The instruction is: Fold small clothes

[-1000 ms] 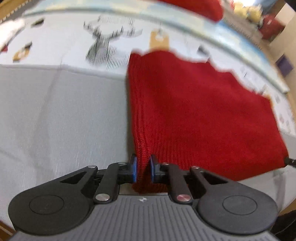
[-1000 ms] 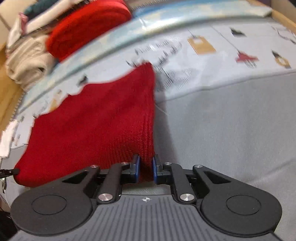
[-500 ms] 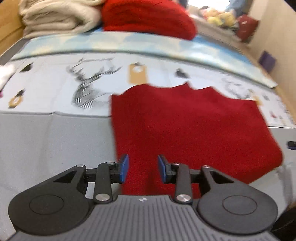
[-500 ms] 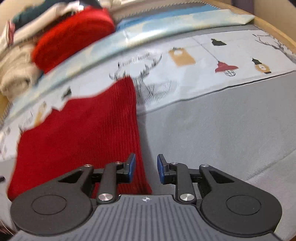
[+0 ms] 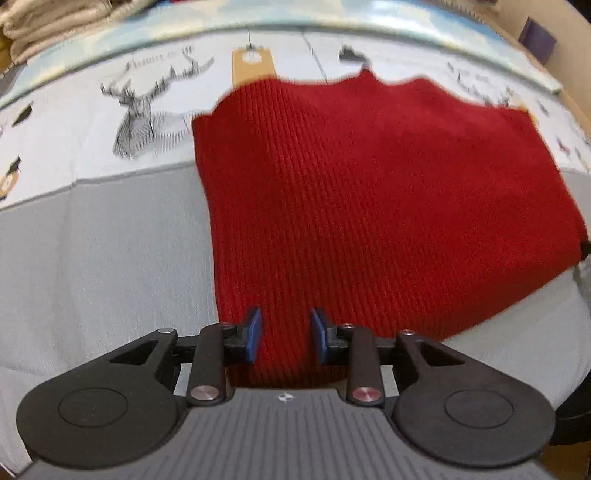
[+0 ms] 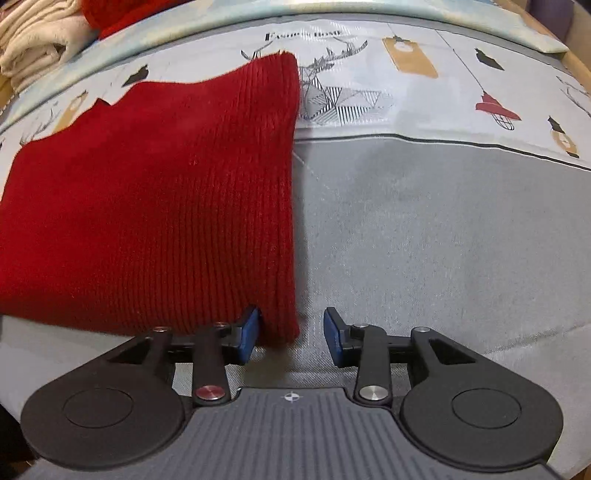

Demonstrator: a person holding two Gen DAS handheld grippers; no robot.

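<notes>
A red knitted garment (image 5: pixel 369 192) lies flat, folded, on the grey and printed bed cover (image 5: pixel 92 240). My left gripper (image 5: pixel 284 334) is open, its blue pads just over the garment's near left corner, gripping nothing. In the right wrist view the same garment (image 6: pixel 155 192) fills the left half. My right gripper (image 6: pixel 291 334) is open at the garment's near right corner; the corner lies between the pads, nearer the left one.
The cover (image 6: pixel 443 240) has a white band printed with deer, lamps and tags (image 6: pixel 406 55) beyond the garment. A stack of cream (image 6: pixel 33 48) and red folded clothes (image 6: pixel 110 14) sits at the far left. A wooden edge (image 5: pixel 576 74) runs at the far right.
Both grippers were shut on the garment's near corners; both have opened and let go. The garment now lies flat on the cover.
</notes>
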